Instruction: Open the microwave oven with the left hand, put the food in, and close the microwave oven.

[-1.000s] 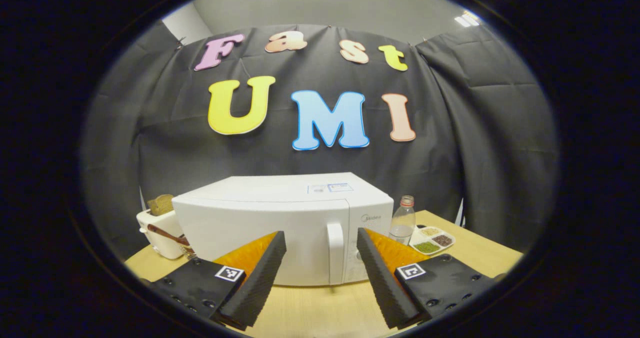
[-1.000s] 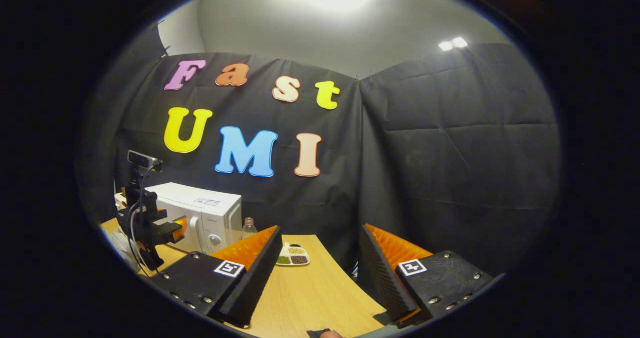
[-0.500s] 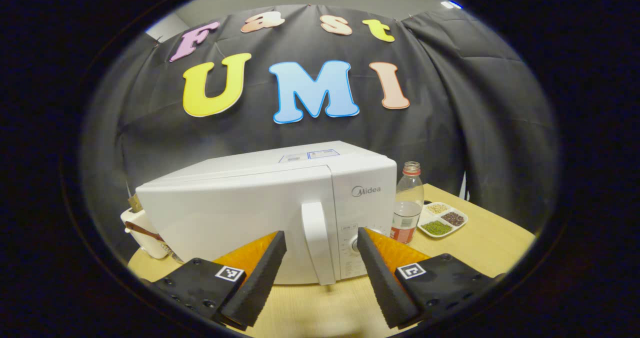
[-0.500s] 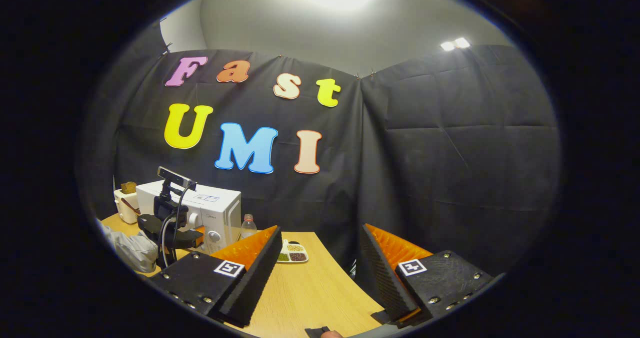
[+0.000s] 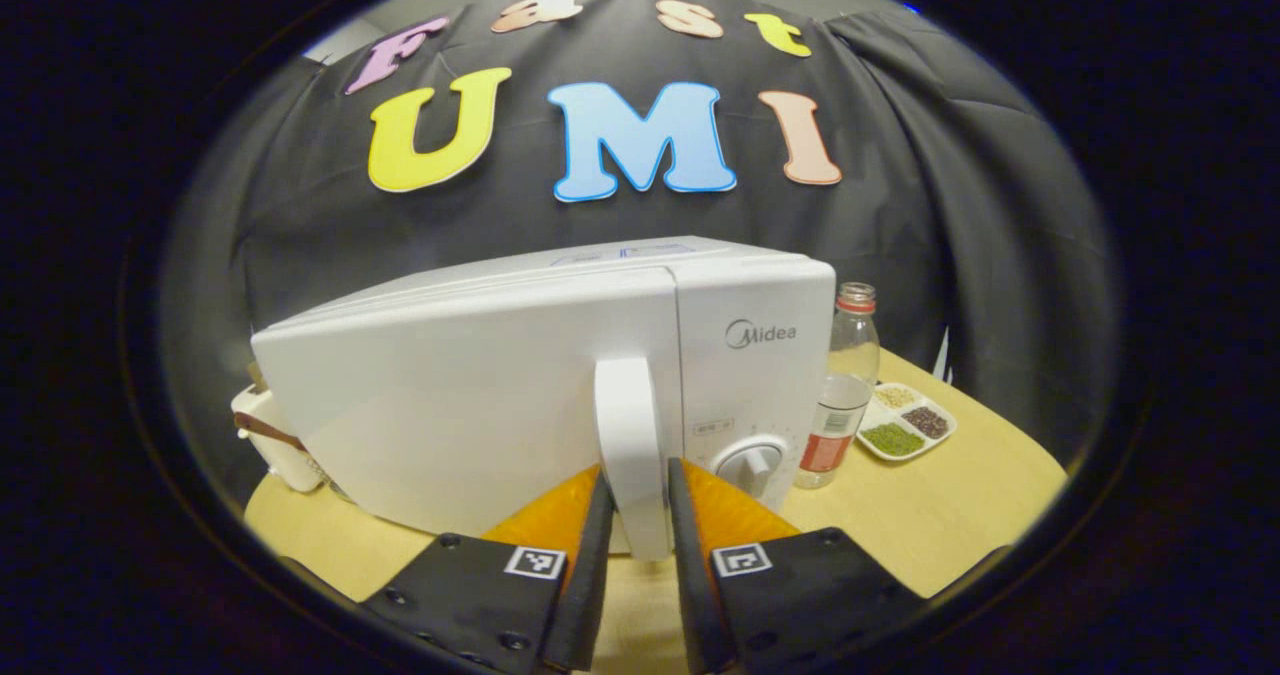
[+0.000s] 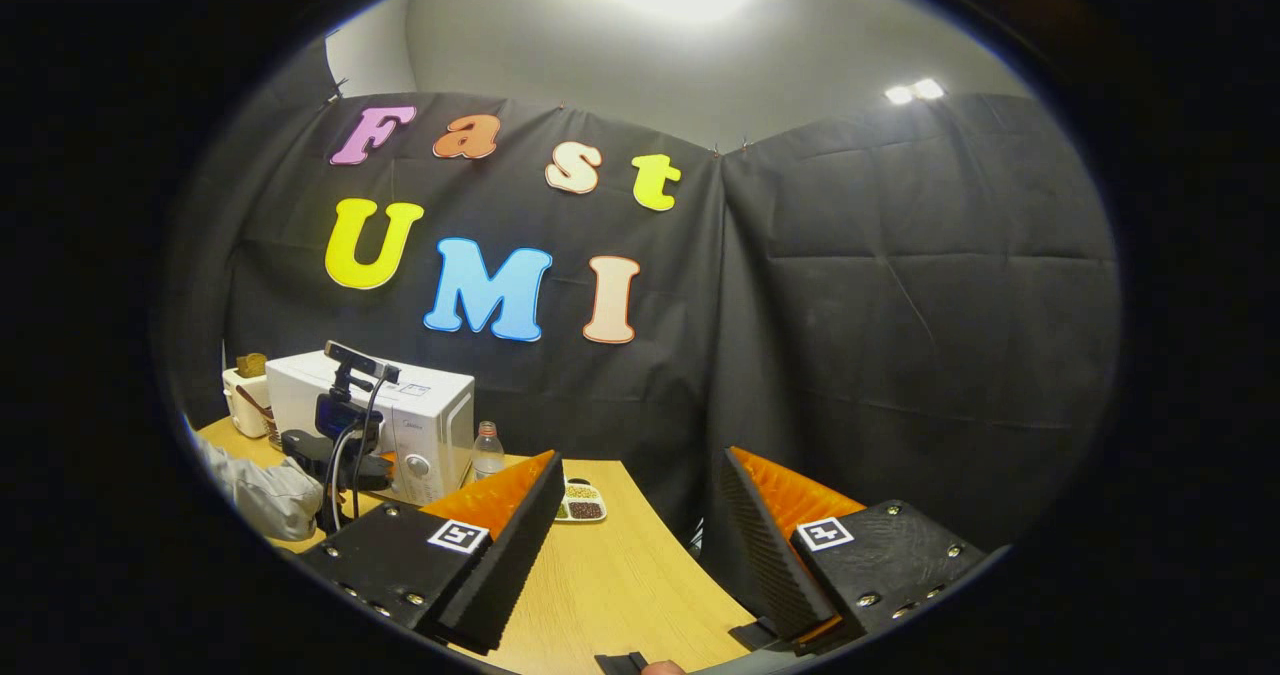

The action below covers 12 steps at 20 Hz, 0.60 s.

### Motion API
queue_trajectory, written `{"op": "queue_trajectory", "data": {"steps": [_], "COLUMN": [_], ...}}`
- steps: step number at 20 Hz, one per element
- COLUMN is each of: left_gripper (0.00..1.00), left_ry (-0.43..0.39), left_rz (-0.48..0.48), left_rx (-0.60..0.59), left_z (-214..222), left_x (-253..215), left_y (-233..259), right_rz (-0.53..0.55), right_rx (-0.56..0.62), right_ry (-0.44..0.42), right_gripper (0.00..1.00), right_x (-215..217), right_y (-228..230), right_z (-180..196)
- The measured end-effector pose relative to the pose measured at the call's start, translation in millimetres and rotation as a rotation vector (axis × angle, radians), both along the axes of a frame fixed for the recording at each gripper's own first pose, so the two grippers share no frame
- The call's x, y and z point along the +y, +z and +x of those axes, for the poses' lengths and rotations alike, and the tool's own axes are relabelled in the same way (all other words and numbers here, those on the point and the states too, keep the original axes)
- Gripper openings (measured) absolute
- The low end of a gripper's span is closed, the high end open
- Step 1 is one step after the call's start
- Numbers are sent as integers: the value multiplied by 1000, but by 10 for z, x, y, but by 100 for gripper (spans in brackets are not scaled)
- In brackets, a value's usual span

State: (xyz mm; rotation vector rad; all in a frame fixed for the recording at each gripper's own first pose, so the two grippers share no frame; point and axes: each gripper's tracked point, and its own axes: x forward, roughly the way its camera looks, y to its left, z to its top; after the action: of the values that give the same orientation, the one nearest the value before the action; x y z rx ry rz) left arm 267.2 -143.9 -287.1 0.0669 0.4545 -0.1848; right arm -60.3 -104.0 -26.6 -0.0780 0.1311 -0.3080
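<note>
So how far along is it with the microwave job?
Just starting. The left gripper has its fingers closed around the microwave's door handle, but the door looks shut, so nothing is done yet. The right gripper hangs open over the table. Opening, loading food and closing all remain.

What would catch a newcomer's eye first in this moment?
The white microwave fills the middle of the left gripper view, door shut, with the left tool closed on its upright door handle. In the right gripper view, the right tool hangs open over bare table.
</note>
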Motion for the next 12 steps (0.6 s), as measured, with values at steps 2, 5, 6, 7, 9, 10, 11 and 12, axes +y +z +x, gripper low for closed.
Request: {"op": "queue_trajectory", "data": {"steps": [2, 5, 6, 7, 9, 10, 11, 12], "left_gripper": [34, 25, 21, 19, 13, 12, 12, 12], "left_ry": [16, 19, 10, 2, 8, 31, 32, 22], "left_rz": [-11, -18, -22, -32, -50, -60, -62, -58], "left_rx": [21, 42, 55, 61, 71, 104, 72, 40], "left_z": [21, -17, -35, -36, -72, -188, -254, -321], "left_x": [6, 5, 17, 27, 32, 61, 91, 127], "left_y": [-1, 4, -18, -8, 11, -7, 13, 70], "right_rz": [-1, 8, 10, 9, 4, 3, 8, 18], "right_rx": [-2, -2, -5, -9, -15, -19, -25, -33], "right_ry": [2, 21, 28, 37, 51, 55, 58, 65], "right_gripper": [96, 96, 96, 96, 96, 96, 96, 96], "right_x": [-9, 43, 57, 73, 88, 91, 93, 112], "right_y": [4, -12, -7, 1, 4, 16, 29, 42], "right_z": [3, 30, 28, 34, 43, 48, 49, 64]}}
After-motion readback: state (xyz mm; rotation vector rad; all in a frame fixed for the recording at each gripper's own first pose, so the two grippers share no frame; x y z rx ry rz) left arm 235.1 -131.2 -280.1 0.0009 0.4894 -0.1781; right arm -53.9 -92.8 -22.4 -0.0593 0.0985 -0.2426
